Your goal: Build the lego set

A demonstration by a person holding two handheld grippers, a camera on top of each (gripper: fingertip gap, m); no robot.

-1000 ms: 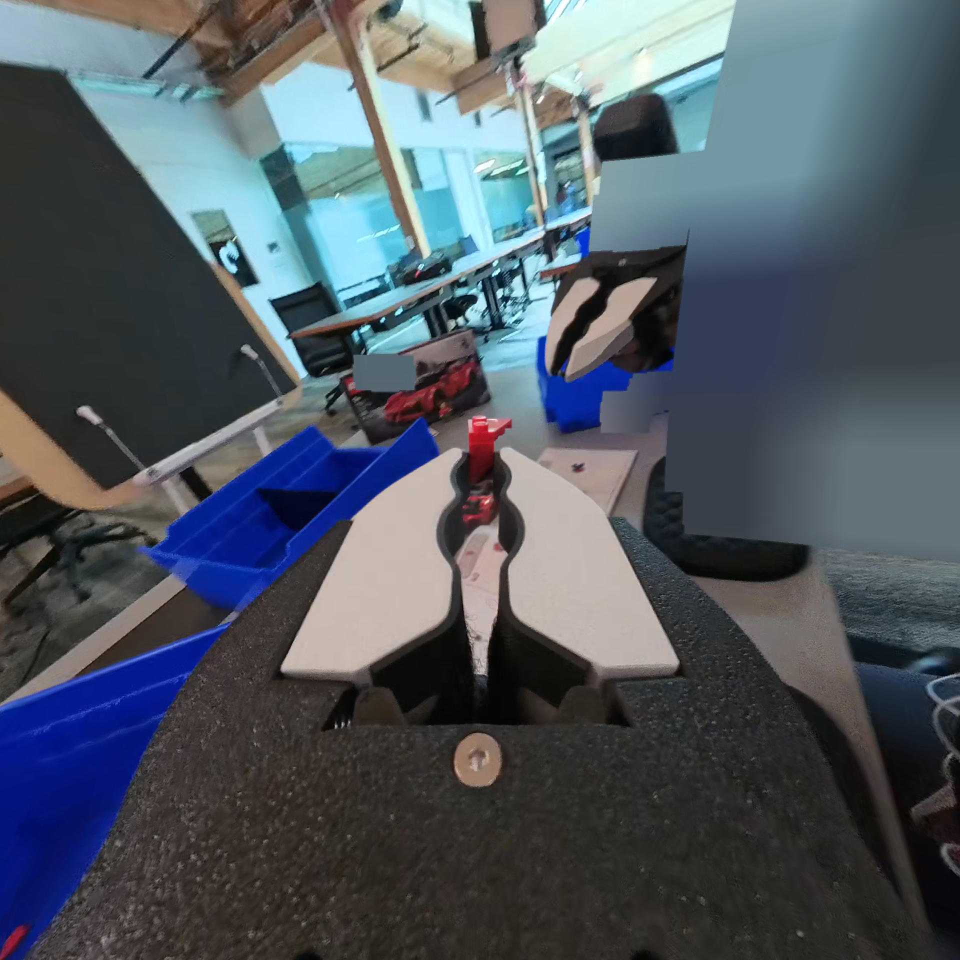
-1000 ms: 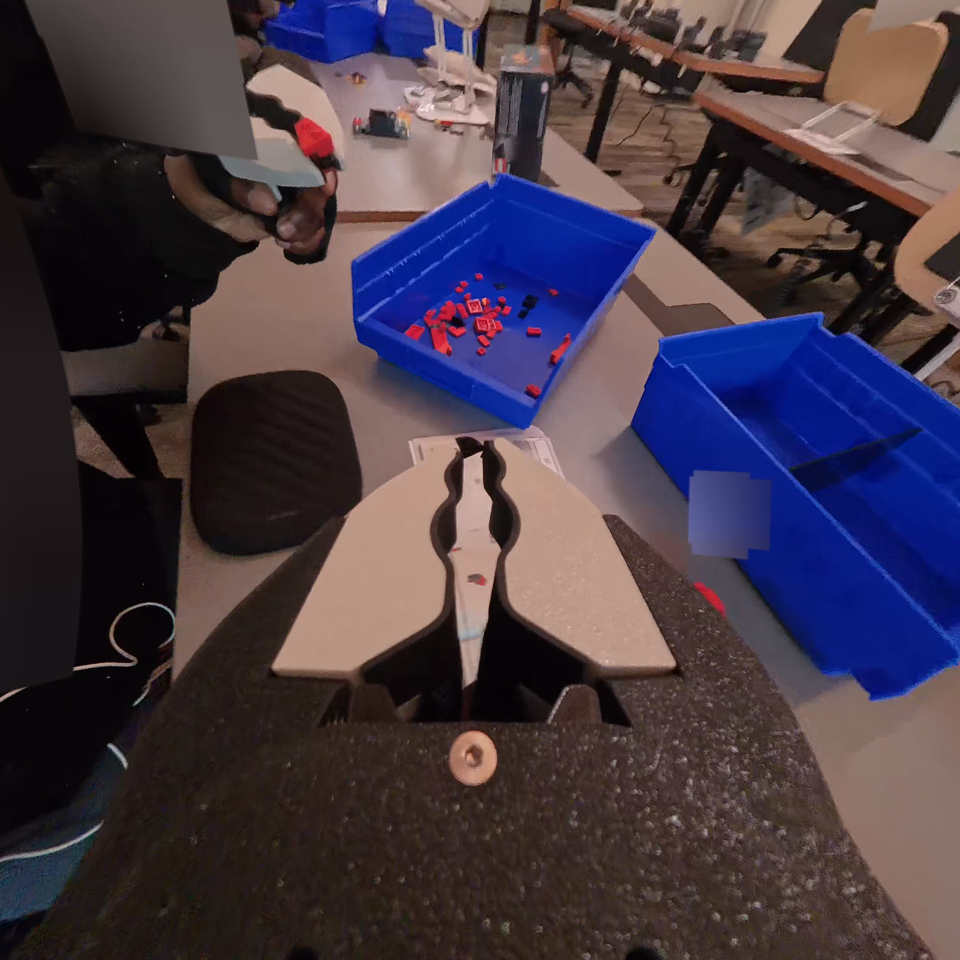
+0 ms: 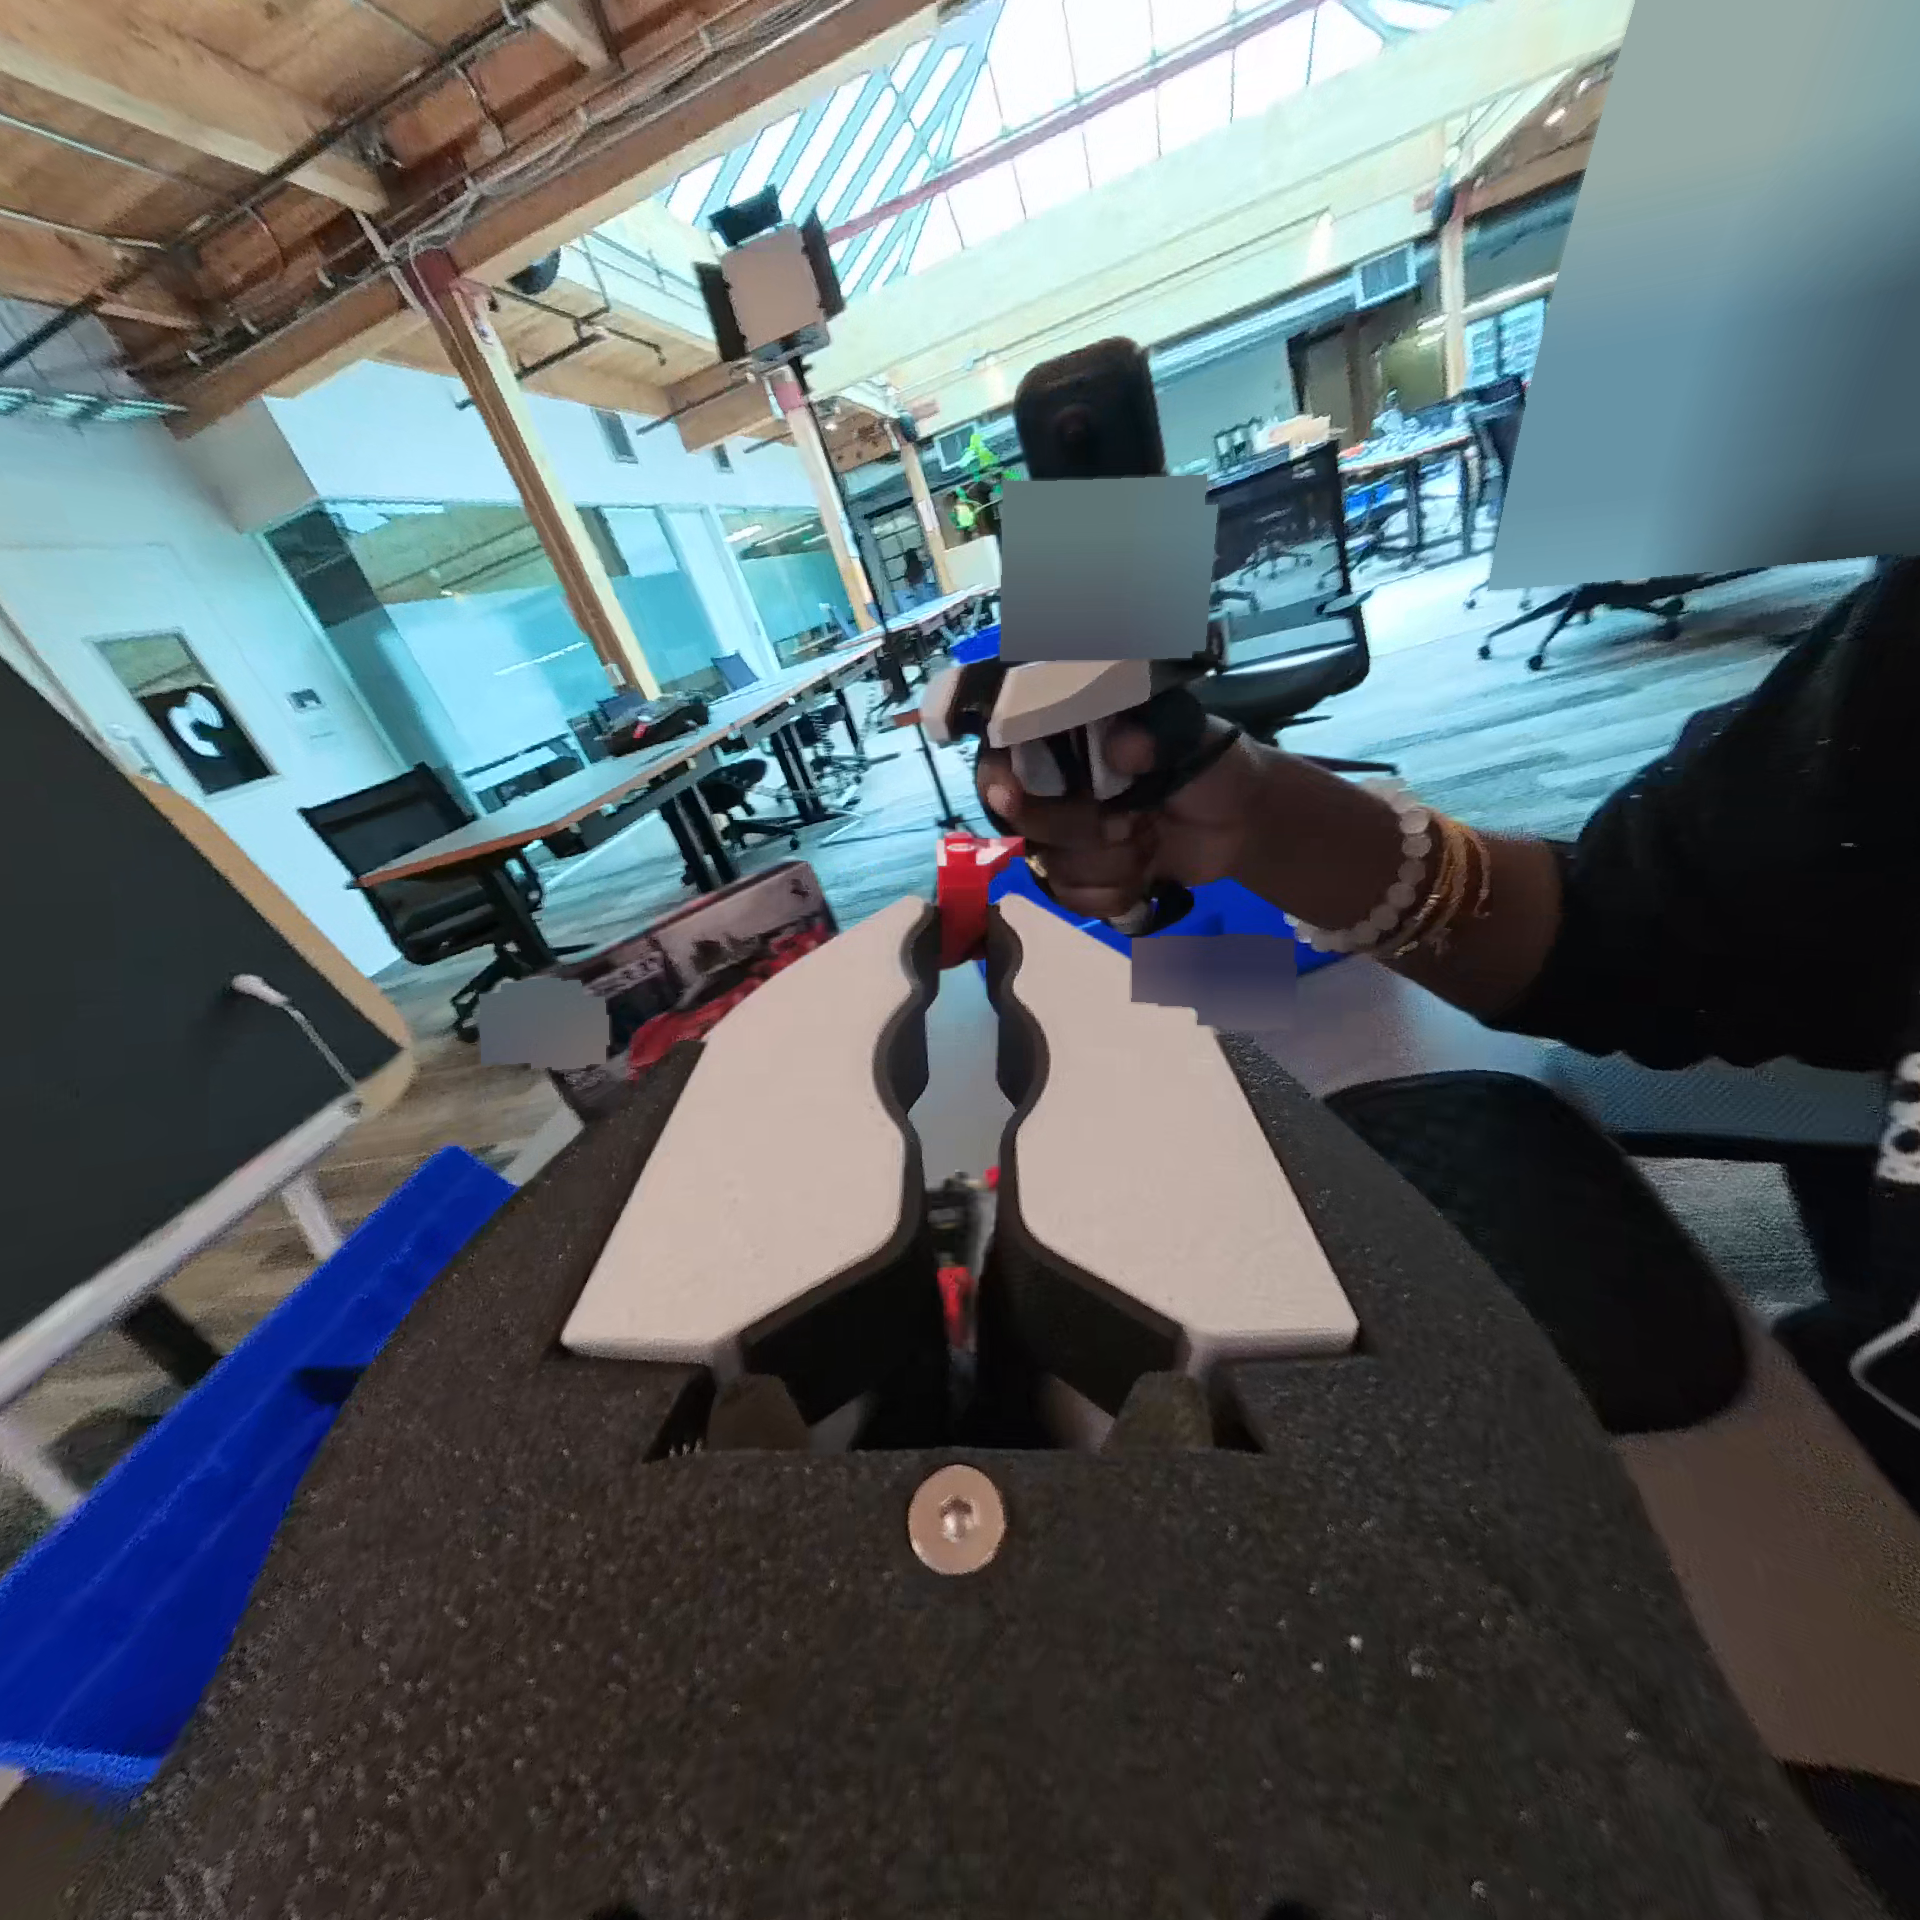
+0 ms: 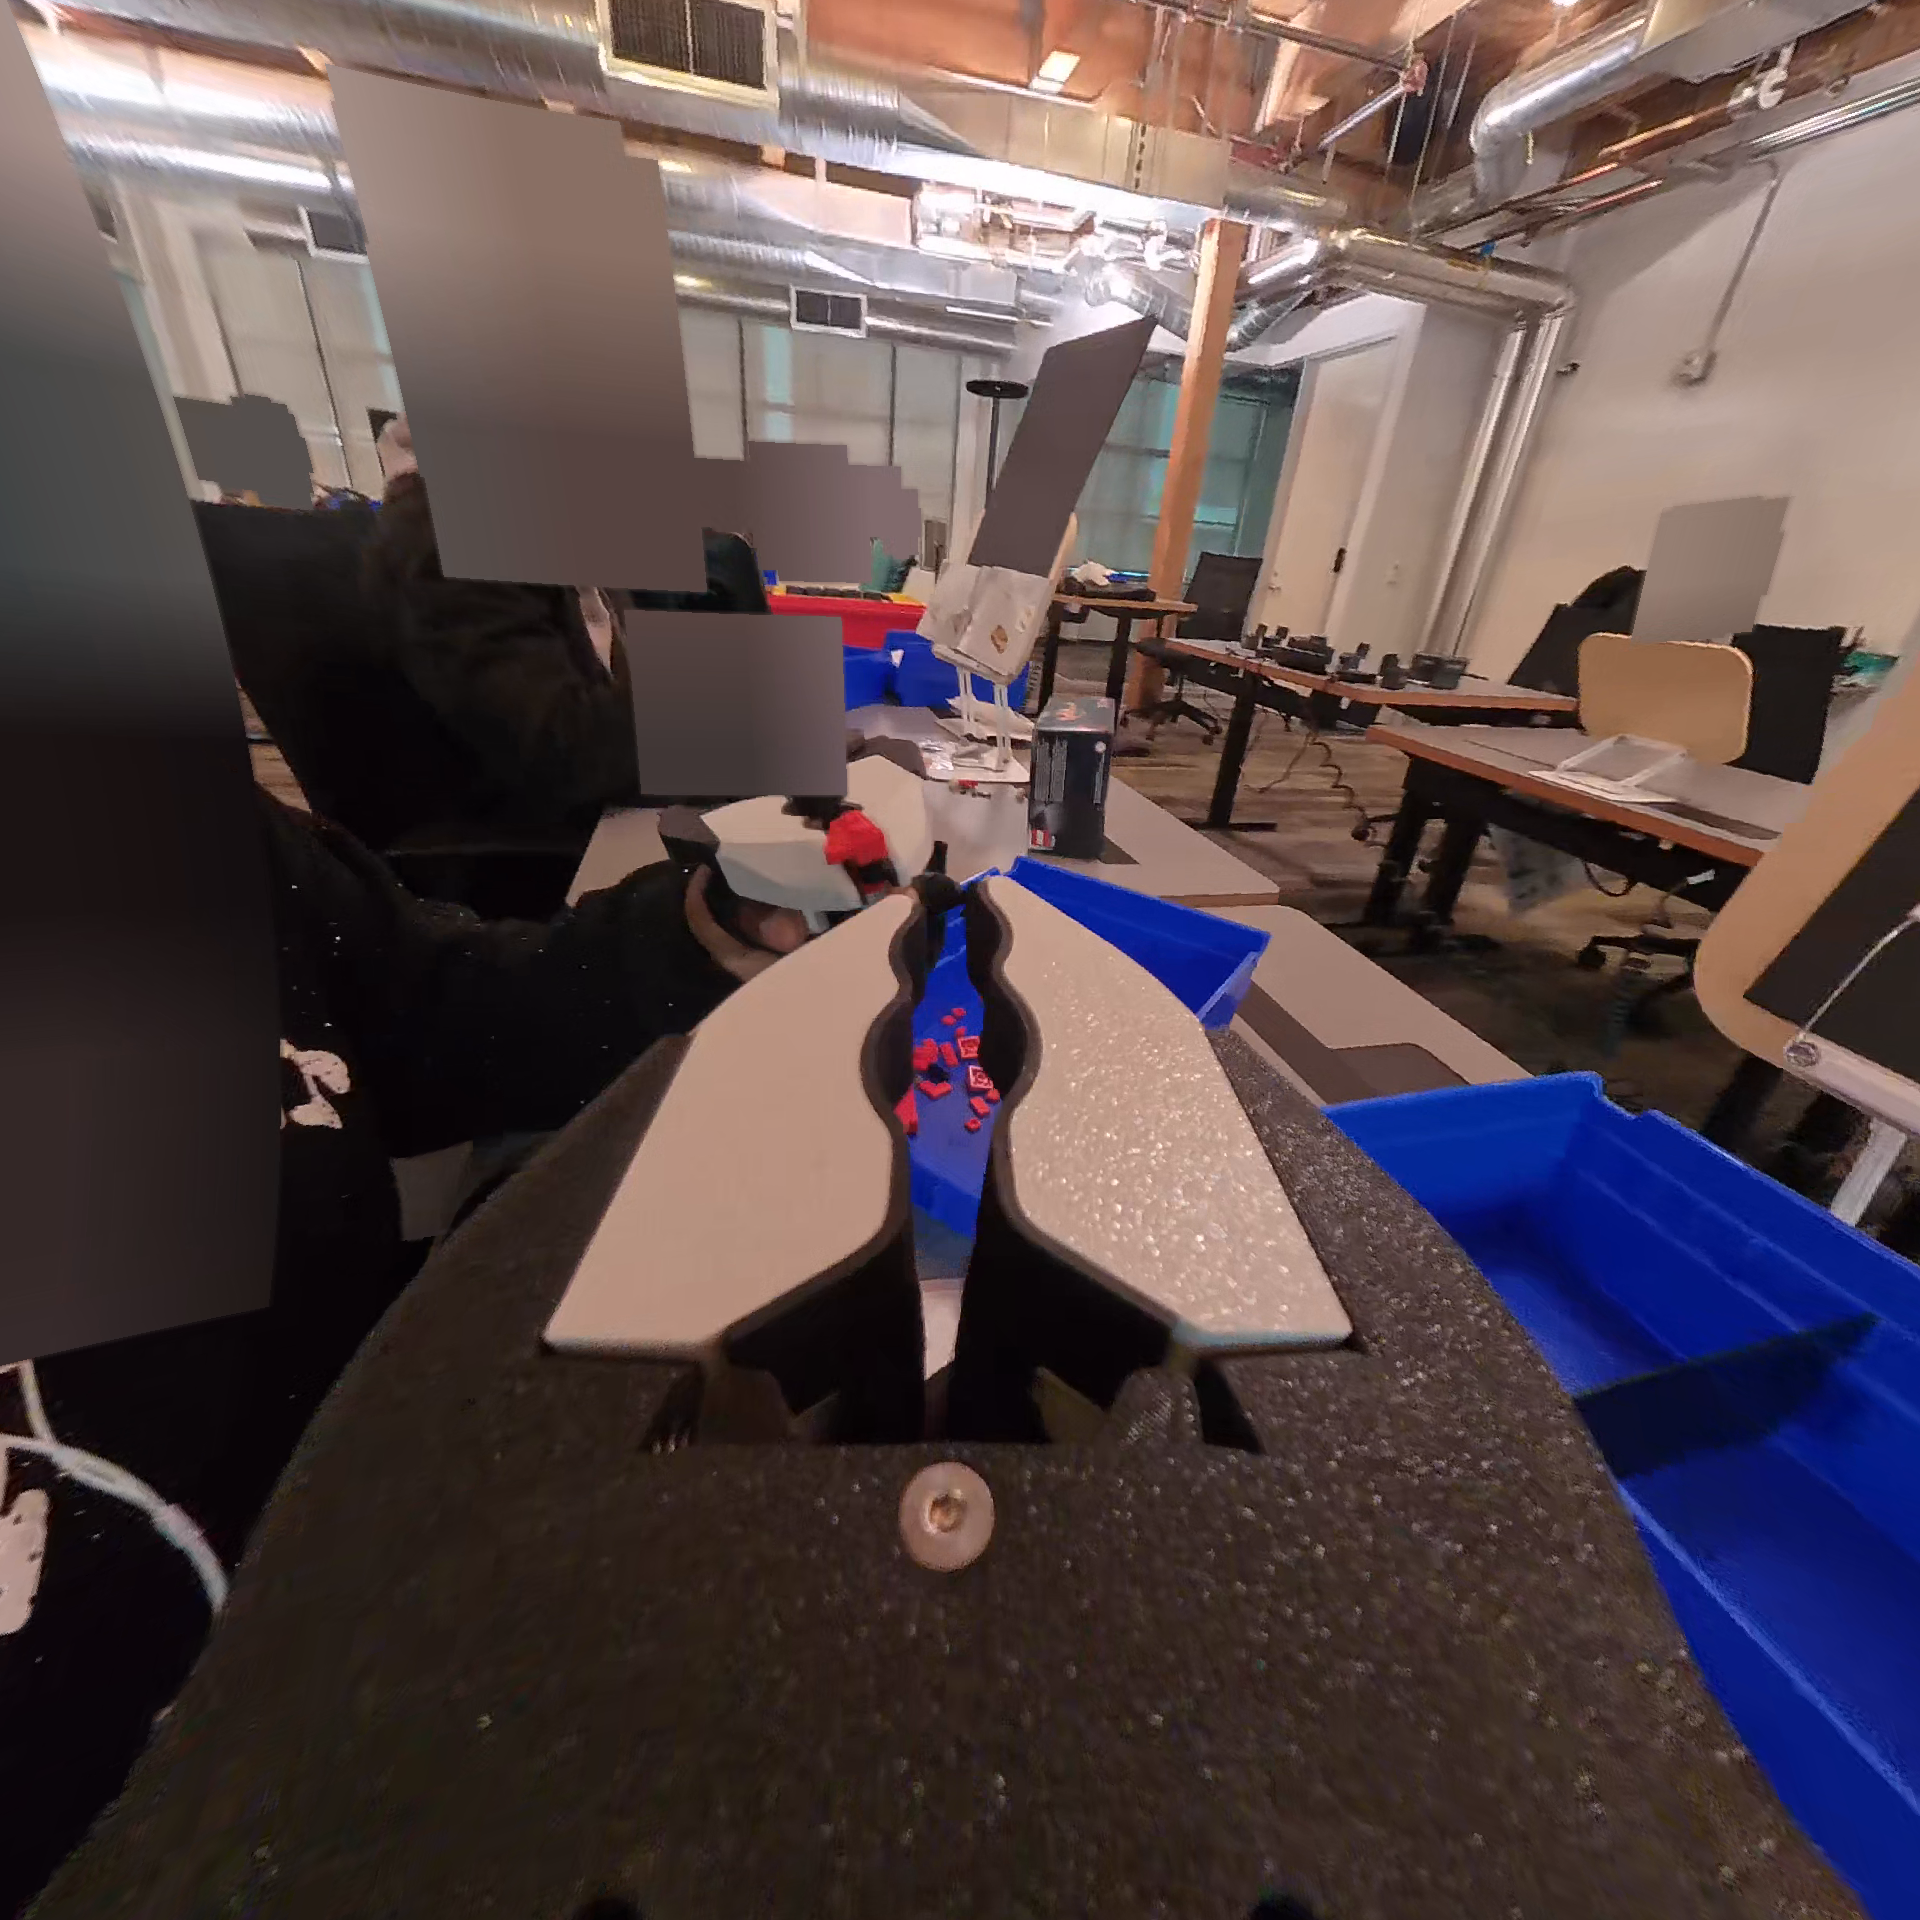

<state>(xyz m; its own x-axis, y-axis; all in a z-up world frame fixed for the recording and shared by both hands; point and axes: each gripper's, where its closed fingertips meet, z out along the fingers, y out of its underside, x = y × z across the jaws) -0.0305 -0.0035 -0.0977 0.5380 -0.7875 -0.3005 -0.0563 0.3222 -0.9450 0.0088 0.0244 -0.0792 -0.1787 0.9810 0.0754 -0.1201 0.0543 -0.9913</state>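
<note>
Left wrist view: left gripper (image 3: 958,925) clamps red lego assembly (image 3: 966,891) at fingertips; red block pokes above tips, more red and black parts half hidden deep in finger slot. Ahead, person's hand (image 3: 1101,831) grips right gripper (image 4: 943,909). Right wrist view: its tips nearly closed over blue bin (image 4: 1132,935) of loose red pieces (image 4: 951,1070); small dark bit at tips, cannot tell whether grasped.
</note>
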